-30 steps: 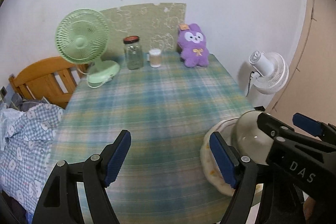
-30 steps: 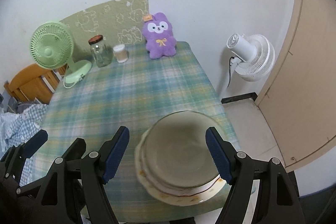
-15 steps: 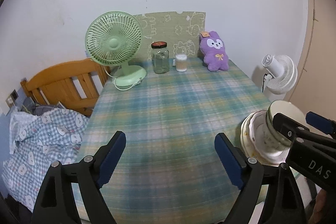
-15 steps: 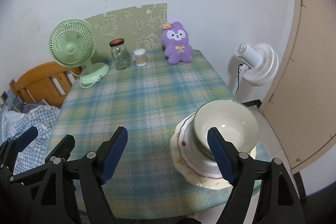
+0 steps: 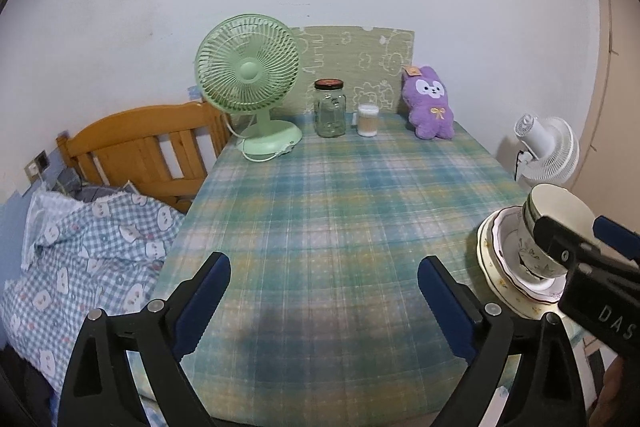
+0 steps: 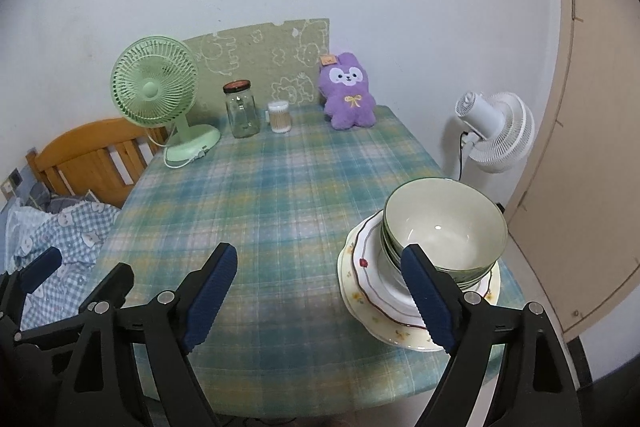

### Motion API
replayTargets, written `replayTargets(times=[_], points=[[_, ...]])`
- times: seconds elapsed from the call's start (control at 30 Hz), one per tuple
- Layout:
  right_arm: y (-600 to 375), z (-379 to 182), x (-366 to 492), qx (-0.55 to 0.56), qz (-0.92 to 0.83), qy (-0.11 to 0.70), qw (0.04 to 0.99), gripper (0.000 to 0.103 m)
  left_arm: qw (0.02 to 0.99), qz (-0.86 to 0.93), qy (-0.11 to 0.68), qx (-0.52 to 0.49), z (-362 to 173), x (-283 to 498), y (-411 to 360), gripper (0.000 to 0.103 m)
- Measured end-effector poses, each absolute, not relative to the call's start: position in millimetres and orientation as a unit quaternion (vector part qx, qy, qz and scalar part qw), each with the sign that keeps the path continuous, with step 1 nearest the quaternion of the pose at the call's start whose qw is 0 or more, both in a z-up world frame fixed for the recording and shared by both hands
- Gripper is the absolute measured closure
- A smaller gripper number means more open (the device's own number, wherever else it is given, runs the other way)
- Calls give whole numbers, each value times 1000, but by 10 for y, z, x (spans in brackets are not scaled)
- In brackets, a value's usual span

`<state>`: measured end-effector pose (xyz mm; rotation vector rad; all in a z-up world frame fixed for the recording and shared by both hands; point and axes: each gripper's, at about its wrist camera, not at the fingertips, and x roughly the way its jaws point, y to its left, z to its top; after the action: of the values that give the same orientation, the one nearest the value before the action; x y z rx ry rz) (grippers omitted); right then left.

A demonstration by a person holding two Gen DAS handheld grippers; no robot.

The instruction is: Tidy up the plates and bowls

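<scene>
Bowls (image 6: 444,227) sit nested on a stack of plates (image 6: 372,307) at the near right corner of a plaid table (image 6: 280,187), close to its edge. Both grippers hang over the near edge, empty. The left gripper (image 5: 324,291) has just been opening and its jaws stand spread wide over bare cloth. The right gripper (image 6: 320,291) has its jaws spread too, with nothing between them; its right finger (image 6: 426,297) overlaps the stack in view, and contact cannot be told. The stacking looks finished, or the stack is about to be shifted. A next move would need a firm hold on the rims, since the pile is near the drop.
</scene>
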<state>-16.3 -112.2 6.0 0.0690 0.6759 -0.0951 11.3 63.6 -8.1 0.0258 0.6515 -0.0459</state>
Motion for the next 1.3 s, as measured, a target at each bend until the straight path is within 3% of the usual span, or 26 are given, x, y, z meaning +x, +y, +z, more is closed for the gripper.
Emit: replayTargets(times=[0.5,1.3], points=[[-1192,-57,-317,24,-31,300,953,17,959,-5,285,-2,-156,-64,590,5],[-1154,-58,-239,20,-30,303,952,16,957,0,290,-8,-150,10,622,3]])
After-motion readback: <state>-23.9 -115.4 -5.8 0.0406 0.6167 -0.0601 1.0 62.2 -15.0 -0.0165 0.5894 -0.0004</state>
